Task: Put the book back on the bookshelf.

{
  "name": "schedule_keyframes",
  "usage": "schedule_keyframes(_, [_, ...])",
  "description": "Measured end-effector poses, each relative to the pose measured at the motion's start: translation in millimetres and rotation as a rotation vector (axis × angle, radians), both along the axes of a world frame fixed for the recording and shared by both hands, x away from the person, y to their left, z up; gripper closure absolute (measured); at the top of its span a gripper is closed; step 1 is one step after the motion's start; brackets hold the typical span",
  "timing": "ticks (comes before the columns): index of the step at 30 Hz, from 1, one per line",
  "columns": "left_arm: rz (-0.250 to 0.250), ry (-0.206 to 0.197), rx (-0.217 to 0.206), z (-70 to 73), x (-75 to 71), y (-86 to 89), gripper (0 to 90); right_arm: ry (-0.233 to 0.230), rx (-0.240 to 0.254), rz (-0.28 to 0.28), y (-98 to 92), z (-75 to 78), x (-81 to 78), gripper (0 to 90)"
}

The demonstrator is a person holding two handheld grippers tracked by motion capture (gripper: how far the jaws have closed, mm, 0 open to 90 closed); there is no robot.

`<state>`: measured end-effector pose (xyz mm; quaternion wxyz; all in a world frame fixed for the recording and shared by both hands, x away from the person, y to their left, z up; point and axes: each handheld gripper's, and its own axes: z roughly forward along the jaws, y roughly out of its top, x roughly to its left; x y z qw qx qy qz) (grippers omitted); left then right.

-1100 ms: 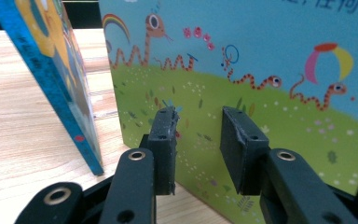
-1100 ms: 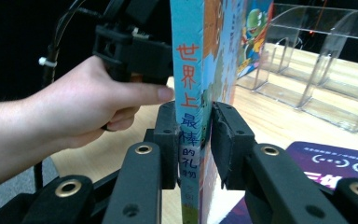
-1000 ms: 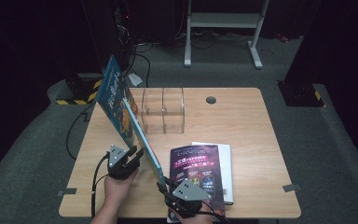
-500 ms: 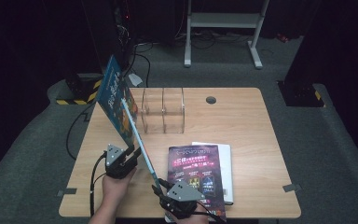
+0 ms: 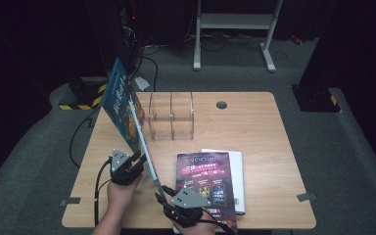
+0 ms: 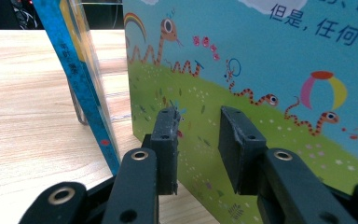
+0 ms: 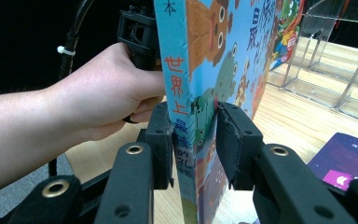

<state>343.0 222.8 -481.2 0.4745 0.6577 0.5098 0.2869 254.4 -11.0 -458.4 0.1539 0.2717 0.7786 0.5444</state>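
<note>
The right gripper (image 7: 195, 140) clasped the blue picture book's (image 5: 122, 110) spine, jaws just easing wider; the left gripper (image 6: 196, 140) gaped at its cover, table (image 5: 274, 142) beyond bare.

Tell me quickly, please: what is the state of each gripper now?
Left gripper: open; the picture book stands just beyond its fingers.
Right gripper: closed on the picture book's spine edge; its fingers have just been opening slightly.

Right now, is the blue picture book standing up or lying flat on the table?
Standing on edge, leaning left: the blue picture book rises from the table between the right gripper jaws, unlike the dark magazine lying flat.
</note>
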Motion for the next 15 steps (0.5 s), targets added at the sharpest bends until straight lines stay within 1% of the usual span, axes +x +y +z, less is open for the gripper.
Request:
schedule_keyframes(2, [-0.004, -0.006, 0.003, 2.0, -2.7, 0.0, 64.3, -0.002, -0.001, -0.001, -0.2, -0.1, 0.0, 67.2])
schedule_keyframes(5, [0.003, -0.042, 0.036, 7.2, -11.1, -3.1, 57.5, 0.0, -0.003, -0.009, -0.4, 0.1, -0.4, 67.4])
schedule_keyframes(7, [0.008, -0.06, 0.043, 12.0, -17.7, -5.1, 54.0, -0.005, -0.003, -0.01, -0.4, 0.0, -0.6, 67.5])
schedule_keyframes(9, [0.016, -0.073, 0.039, 17.8, -23.9, -6.9, 51.5, -0.003, -0.002, -0.014, -0.5, 0.0, -0.8, 67.6])
schedule_keyframes(11, [0.019, -0.093, 0.048, 25.9, -31.2, -7.9, 49.1, -0.003, -0.001, -0.014, -0.7, 0.0, -0.7, 67.6])
schedule_keyframes(13, [0.022, -0.125, 0.047, 32.4, -43.2, -7.0, 46.3, -0.003, 0.0, -0.016, -0.7, -0.1, -0.8, 67.7])
schedule_keyframes(15, [0.019, -0.132, 0.025, 36.9, -53.2, -4.6, 44.5, -0.003, 0.002, -0.016, -0.3, -0.5, -1.2, 67.6])
